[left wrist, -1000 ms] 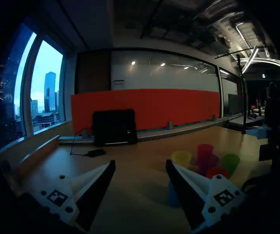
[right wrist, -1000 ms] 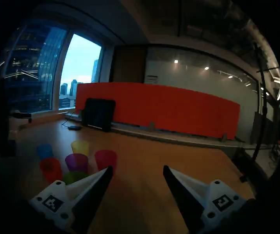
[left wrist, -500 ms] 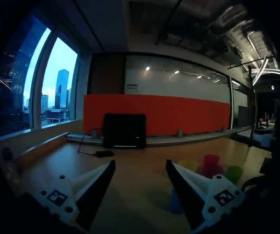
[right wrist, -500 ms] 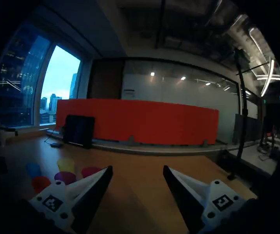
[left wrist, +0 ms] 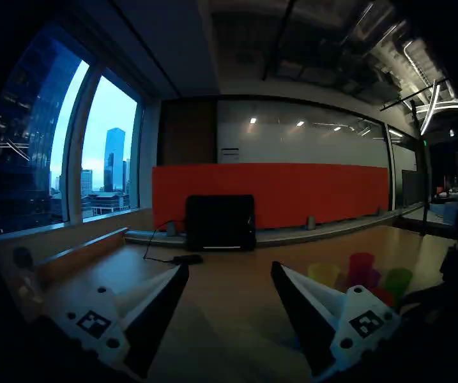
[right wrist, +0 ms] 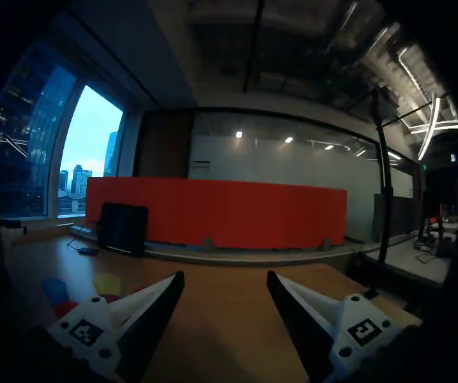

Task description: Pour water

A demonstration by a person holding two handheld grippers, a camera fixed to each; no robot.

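Now left gripper (left wrist: 229, 265) and right gripper (right wrist: 225, 273) aim higher, cups (left wrist: 361, 263) sitting lower.

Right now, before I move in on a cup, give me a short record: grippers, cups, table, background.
left gripper: jaws open, holding nothing
right gripper: jaws open, holding nothing
cups: coloured cluster standing on the table, low right in the left gripper view, low left in the right gripper view
cup contents: too dim to tell
table: wood
monitor: dark, upright at the table's far edge
panel: orange, behind the monitor
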